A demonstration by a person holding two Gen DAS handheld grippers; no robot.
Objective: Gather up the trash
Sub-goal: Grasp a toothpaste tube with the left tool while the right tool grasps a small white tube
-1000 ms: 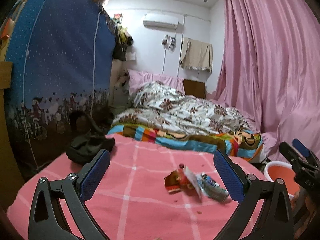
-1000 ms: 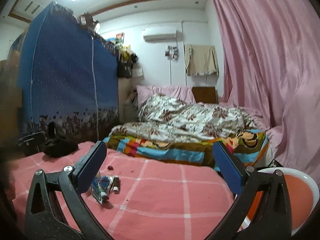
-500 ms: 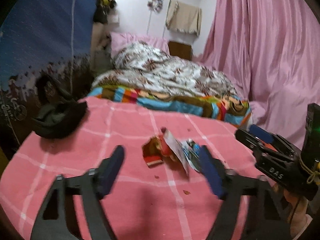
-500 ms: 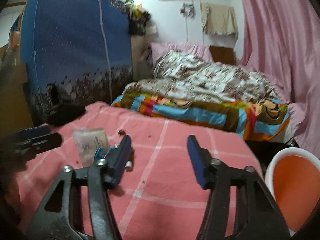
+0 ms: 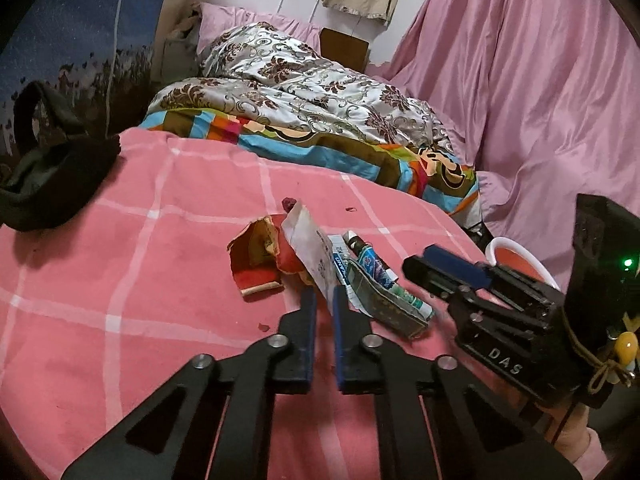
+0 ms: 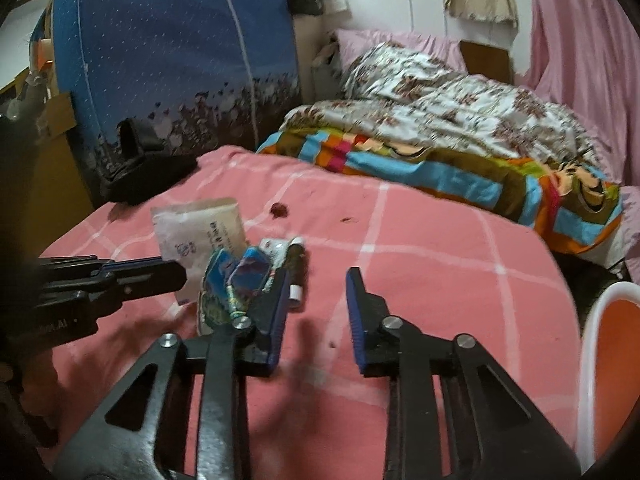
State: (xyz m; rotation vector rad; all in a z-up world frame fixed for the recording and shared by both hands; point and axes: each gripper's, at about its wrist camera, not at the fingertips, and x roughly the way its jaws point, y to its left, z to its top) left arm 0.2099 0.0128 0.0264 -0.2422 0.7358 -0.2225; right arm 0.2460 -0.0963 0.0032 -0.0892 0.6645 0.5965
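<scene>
Two grippers are working one small trash pile on the pink checked blanket (image 5: 120, 280). From the left wrist, the left gripper (image 5: 323, 300) is pinched nearly shut on the stiff white packet (image 5: 310, 248); torn red wrapper (image 5: 260, 264) sits just left of its tips. From the right wrist, the right gripper (image 6: 316, 280) is half open, crinkly blue wrapper (image 6: 236, 280) touching its left finger. Looks like the grab step; next, lift toward the orange bin (image 6: 616, 360) at right.

orange bin (image 6: 612, 380) cut off (right edge)
</scene>
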